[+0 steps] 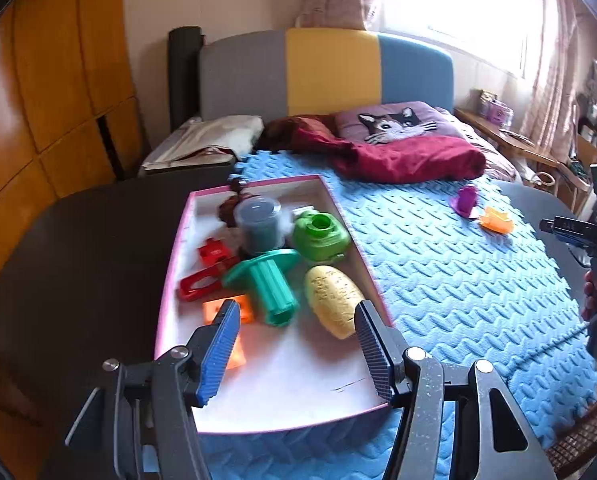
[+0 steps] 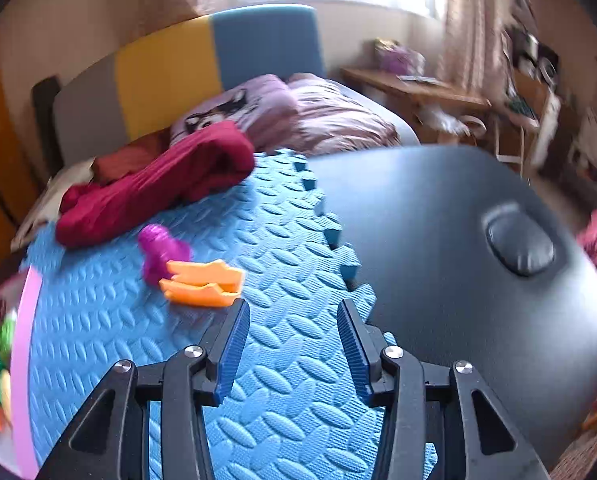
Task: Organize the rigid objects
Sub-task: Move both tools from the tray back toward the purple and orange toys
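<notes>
Pink-rimmed, the tray held a yellow toy, a teal one and others, probably moulds, partly hidden behind the spread, empty left claw. Right of the tray, the right claw gaped empty near the orange piece beside a blurred purple toy.

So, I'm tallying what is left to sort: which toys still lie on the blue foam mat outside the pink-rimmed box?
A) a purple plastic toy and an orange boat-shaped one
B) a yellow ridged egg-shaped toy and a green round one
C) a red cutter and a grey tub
A: the purple plastic toy and the orange boat-shaped toy lie on the blue foam mat, outside the pink-rimmed box.
</notes>
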The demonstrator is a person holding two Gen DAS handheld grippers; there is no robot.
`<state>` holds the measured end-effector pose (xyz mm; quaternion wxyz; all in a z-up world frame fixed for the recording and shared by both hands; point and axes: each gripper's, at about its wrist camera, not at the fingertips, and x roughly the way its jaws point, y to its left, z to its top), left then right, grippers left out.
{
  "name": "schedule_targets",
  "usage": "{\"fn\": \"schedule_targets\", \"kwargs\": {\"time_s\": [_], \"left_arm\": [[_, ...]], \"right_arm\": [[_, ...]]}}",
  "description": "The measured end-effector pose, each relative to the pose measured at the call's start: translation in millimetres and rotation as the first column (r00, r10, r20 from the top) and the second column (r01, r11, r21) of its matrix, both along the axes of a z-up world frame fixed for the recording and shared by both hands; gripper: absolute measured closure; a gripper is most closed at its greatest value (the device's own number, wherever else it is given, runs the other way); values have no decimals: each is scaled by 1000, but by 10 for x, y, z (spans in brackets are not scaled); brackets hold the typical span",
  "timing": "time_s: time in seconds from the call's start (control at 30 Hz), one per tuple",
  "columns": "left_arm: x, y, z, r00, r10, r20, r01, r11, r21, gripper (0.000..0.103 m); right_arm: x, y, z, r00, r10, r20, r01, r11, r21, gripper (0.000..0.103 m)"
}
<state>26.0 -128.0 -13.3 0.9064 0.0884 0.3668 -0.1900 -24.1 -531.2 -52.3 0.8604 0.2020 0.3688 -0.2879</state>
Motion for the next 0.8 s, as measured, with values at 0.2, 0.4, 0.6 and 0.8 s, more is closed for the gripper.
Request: {"fn": "schedule_targets", "kwargs": {"time_s": [0.2, 0.4, 0.6, 0.8], "left_arm": [[76, -356, -13, 996, -73, -52, 72, 997, -25, 43], [234, -846, -21, 985, -148, -90, 143, 988, -54, 43], [452, -1406, -78, 971, -209, -115, 204, 977, -56, 41], [711, -1980, -171, 950, -277, -142, 270, 961, -63, 35]], "right_arm": [[-46, -98, -42, 1000, -26, 0, 26, 997, 75, 57], [-28, -74, -57, 1000, -15, 2, 15, 996, 88, 57], [-55, -129, -67, 999, -35, 5, 34, 992, 118, 57], [-40, -180, -122, 999, -42, -19, 45, 988, 150, 57]]}}
